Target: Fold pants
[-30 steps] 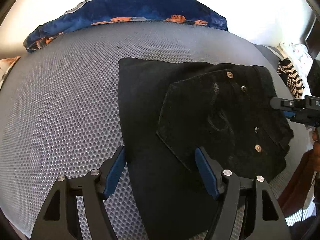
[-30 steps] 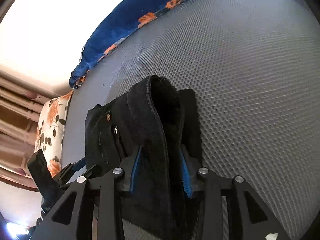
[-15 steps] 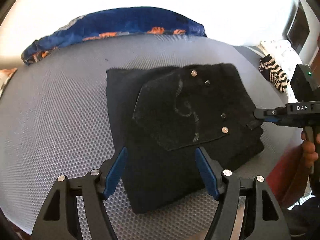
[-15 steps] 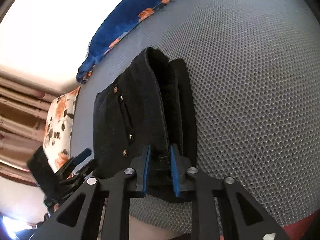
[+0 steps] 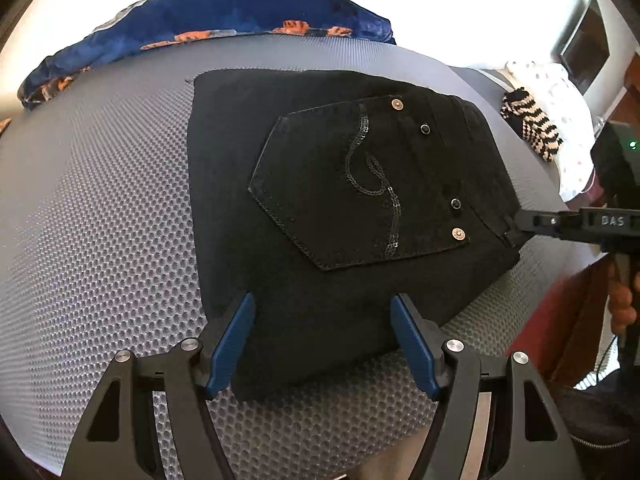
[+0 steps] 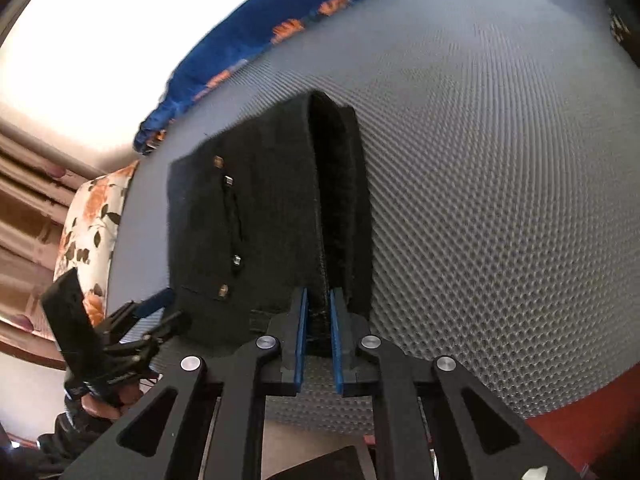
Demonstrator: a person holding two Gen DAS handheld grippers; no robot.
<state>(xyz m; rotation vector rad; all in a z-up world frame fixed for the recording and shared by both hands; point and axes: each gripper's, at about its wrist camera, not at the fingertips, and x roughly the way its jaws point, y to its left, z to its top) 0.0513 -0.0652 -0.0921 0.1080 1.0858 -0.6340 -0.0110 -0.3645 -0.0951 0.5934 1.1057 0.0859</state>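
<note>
The black pants (image 5: pixel 340 208) lie folded on the grey mat (image 5: pixel 100 208), close to its near edge, back pocket up; the left gripper (image 5: pixel 322 340) hangs over their near edge, jaws wide apart and holding nothing; the right gripper (image 6: pixel 318 320) has just been closing and pinches the waistband at the pants' right edge; a blue blanket (image 5: pixel 208 20) lines the mat's far edge.

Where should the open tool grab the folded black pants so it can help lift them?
Probably the near edge of the folded black pants, coming in low from the side facing the left tool. That edge lies flat between its open pads and hangs close to the grey mat's border. The right tool already pinches the waistband corner, so this balances the bundle.
</note>
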